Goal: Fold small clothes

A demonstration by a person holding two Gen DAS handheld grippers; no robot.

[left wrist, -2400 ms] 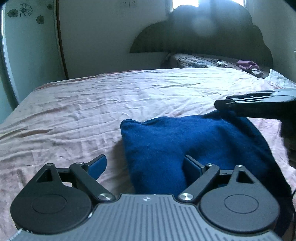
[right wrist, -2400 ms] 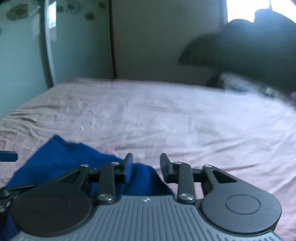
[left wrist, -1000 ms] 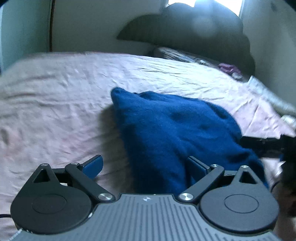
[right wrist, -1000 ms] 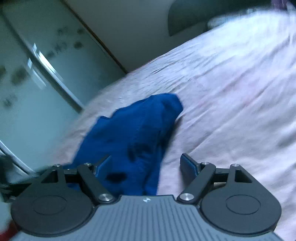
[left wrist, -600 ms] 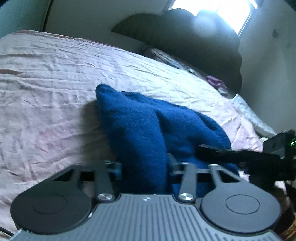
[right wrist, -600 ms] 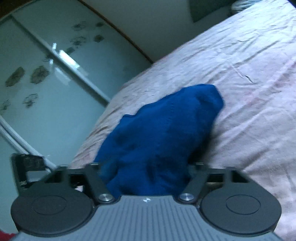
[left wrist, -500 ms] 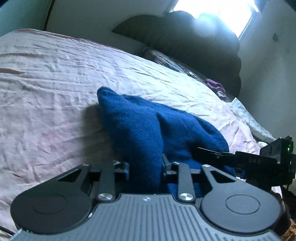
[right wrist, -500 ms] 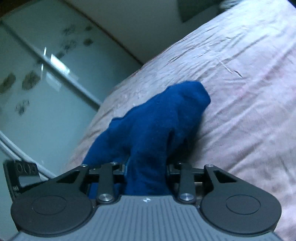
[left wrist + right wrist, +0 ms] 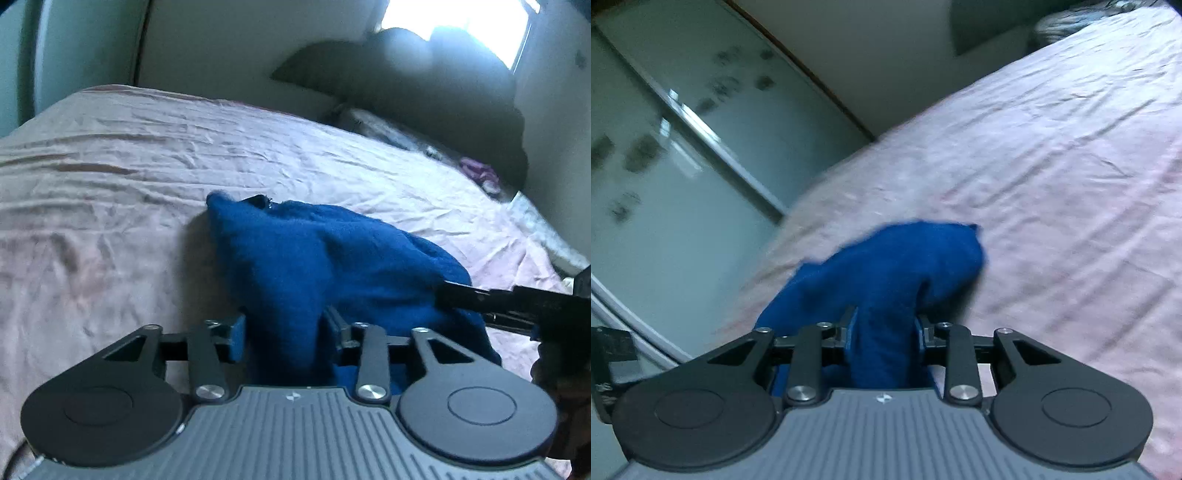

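A dark blue fleece garment (image 9: 317,258) lies bunched on the pink bed sheet (image 9: 110,184). My left gripper (image 9: 282,328) is shut on a fold of its near edge. My right gripper (image 9: 884,330) is shut on another part of the same garment (image 9: 897,266), which rises in a ridge between the fingers. The right gripper also shows in the left wrist view (image 9: 498,299), at the garment's right side. The cloth between the two grips is lifted off the sheet; its far corner still rests on the bed.
A dark headboard (image 9: 424,81) and pillows stand at the far end of the bed, with a small purple item (image 9: 478,171) near them. A mirrored wardrobe door (image 9: 665,166) runs along the bed's left side. Wrinkled sheet surrounds the garment.
Both grippers went from open beside the garment to shut on its near edge. The cloth has since been pulled up and bunched narrower between them.
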